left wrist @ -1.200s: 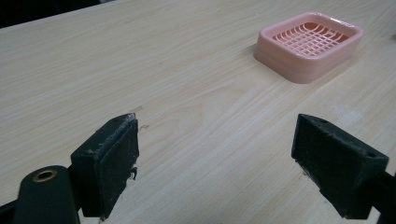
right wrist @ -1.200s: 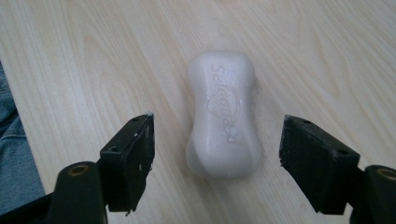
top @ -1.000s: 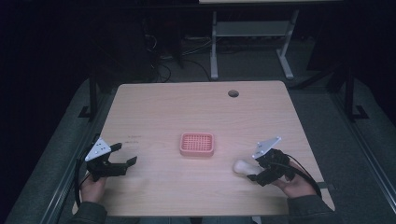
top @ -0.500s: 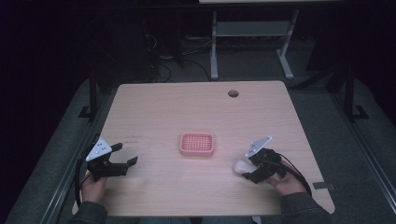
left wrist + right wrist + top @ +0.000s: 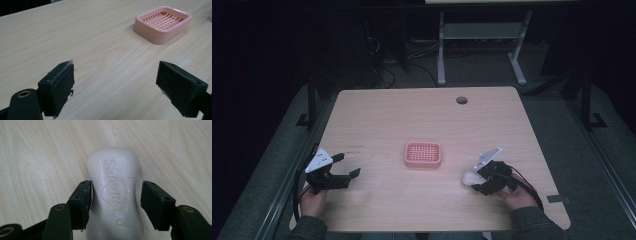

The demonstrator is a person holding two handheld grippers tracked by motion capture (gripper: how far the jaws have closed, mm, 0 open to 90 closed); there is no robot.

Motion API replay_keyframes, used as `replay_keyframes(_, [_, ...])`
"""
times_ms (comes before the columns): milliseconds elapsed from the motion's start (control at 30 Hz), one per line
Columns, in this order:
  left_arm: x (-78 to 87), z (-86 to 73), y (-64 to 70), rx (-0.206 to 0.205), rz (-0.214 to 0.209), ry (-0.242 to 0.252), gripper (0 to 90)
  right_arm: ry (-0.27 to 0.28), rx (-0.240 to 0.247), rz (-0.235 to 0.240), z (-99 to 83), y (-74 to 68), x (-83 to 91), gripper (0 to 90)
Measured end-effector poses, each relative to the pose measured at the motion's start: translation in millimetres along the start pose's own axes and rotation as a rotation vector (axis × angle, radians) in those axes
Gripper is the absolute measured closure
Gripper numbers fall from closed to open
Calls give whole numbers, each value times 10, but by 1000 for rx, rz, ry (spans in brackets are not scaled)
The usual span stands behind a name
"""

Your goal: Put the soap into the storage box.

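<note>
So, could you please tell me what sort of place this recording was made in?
Probably a lab or workshop set up for recording, not a home: a bare wooden table with a cable hole, loose cables on the dark floor behind it, and a metal bench frame beyond.

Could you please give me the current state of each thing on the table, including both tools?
Soap: lying flat on the table, embossed side up, between the right tool's jaws; one jaw touches it, the other stands just off.
Dish: empty, upright, mid-table.
Left tool: open, holding nothing.
Right tool: open around the soap, not yet clamped.
</note>
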State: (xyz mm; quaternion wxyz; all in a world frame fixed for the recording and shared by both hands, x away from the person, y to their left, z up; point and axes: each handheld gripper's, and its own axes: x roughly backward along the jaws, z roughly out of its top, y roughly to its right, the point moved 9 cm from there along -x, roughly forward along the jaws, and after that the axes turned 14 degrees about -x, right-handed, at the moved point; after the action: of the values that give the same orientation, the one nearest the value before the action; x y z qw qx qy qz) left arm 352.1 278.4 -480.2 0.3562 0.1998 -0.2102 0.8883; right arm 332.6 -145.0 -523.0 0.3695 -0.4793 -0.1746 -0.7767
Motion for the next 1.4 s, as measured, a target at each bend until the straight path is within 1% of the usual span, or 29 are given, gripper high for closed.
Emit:
replay_keyframes(167, [-6, 4, 4, 6, -1, 3, 144, 6, 0, 22, -16, -8, -19, 453])
replay_keyframes(400, [-8, 6, 2, 6, 1, 5, 144, 6, 6, 14, -19, -17, -38, 458])
replay_keyframes(433, [-7, 0, -1, -2, -2, -1, 144, 5, 4, 16, -22, -19, -40, 457])
replay_keyframes(467, [-9, 0, 1, 1, -1, -4, 144, 6, 3, 16, -22, -19, -45, 457])
replay_keyframes(500, [-10, -4, 0, -2, 0, -8, 143, -2, 9, 7, -29, -13, -64, 457])
replay_keyframes(567, [-13, -2, 6, -1, -2, -7, 144, -2, 10, 7, -28, -10, -71, 458])
replay_keyframes(600, [-12, -1, 6, -1, 0, -6, 144, 0, 5, 15, -25, -15, -74, 463])
replay_keyframes(667, [-11, -1, 2, 0, 0, -6, 144, 1, 13, 7, -25, -9, -70, 467])
replay_keyframes(1000, [-10, -3, -2, 0, -1, -7, 144, -5, 1, 16, -29, -1, -55, 478])
replay_keyframes(1100, [-12, -1, 2, 1, 0, -6, 144, 6, -6, 24, -22, -21, -33, 478])
replay_keyframes(1167, [-13, -2, 2, 0, -1, -7, 144, 21, 6, 23, -3, -23, -14, 479])
replay_keyframes(1267, [-13, -2, 1, 0, 0, -7, 143, 46, 6, 22, 38, -56, 40, 480])
replay_keyframes(1400, [-12, -2, -1, 0, 0, -6, 144, 61, 9, 23, 65, -75, 79, 480])
